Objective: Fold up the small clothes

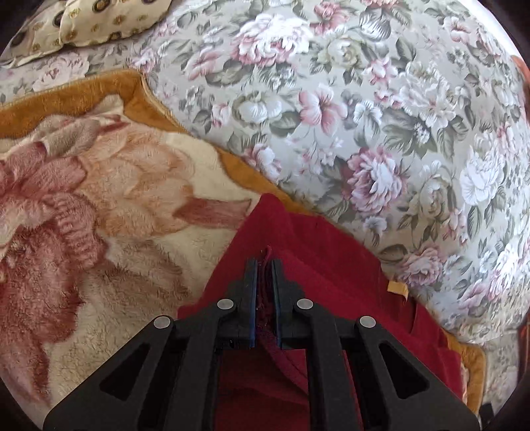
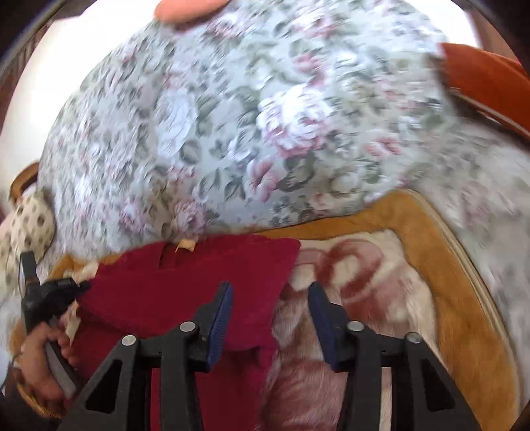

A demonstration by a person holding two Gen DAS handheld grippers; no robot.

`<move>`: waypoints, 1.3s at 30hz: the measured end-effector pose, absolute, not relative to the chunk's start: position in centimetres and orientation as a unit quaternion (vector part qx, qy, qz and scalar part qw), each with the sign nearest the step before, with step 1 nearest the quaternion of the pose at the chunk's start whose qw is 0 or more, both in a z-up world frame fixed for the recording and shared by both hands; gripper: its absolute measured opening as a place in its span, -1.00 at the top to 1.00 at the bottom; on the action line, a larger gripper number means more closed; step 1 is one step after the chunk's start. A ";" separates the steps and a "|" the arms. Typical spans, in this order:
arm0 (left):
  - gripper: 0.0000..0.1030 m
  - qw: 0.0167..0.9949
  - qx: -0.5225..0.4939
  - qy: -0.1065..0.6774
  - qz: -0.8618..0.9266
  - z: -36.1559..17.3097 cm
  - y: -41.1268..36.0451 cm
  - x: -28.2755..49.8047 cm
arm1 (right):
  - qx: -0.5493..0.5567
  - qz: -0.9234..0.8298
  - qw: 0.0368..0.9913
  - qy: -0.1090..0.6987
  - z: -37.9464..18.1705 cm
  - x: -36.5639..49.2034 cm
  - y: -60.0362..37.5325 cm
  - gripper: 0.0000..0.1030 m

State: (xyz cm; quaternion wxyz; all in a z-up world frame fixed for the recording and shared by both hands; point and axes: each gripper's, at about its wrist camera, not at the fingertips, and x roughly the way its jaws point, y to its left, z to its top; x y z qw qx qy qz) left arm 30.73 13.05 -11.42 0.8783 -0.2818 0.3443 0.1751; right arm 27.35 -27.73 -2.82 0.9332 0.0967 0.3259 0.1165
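A dark red garment point(image 1: 318, 265) lies on a plush cream and pink blanket point(image 1: 116, 199) with an orange border. My left gripper point(image 1: 264, 265) is shut on a fold of the red garment, with cloth pinched between its blue pads. In the right wrist view the red garment point(image 2: 185, 291) lies at lower left with a small tan tag point(image 2: 185, 245) at its far edge. My right gripper point(image 2: 270, 295) is open and empty, its jaws wide apart over the garment's right edge. The left gripper point(image 2: 49, 291) shows at far left, held by a hand.
A floral bedspread point(image 1: 364, 116) covers the bed beyond the blanket. A patterned cream pillow point(image 1: 82, 26) lies at the far left corner. An orange cushion point(image 2: 490, 79) sits at the right edge of the right wrist view. The right wrist view is motion-blurred.
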 end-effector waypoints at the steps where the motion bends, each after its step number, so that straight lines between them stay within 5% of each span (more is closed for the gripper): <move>1: 0.88 0.876 -0.285 0.347 0.177 -11.7 13.1 30.8 | 0.075 0.129 0.932 0.331 -2.8 28.1 -27.3 0.33; 3: 0.88 0.873 -0.287 0.352 0.181 -12.2 13.2 30.9 | 0.045 0.156 0.925 0.342 -3.0 29.3 -26.3 0.50; 13: 0.78 0.869 -0.262 0.345 0.240 -11.1 12.9 29.9 | -0.038 0.172 0.895 0.410 -8.2 31.3 -23.9 0.52; 18: -0.23 0.894 -0.254 0.261 0.261 -8.2 12.2 27.6 | -0.052 0.168 0.894 0.413 -8.2 31.4 -23.6 0.46; 27: -0.22 0.875 -0.218 0.412 0.131 -12.7 8.0 33.6 | -0.016 0.120 0.915 0.386 -3.4 35.8 -24.0 0.42; 39: -0.27 0.876 -0.230 0.402 0.138 -12.3 7.9 33.8 | 0.016 0.134 0.868 0.478 -6.5 41.1 -24.2 0.24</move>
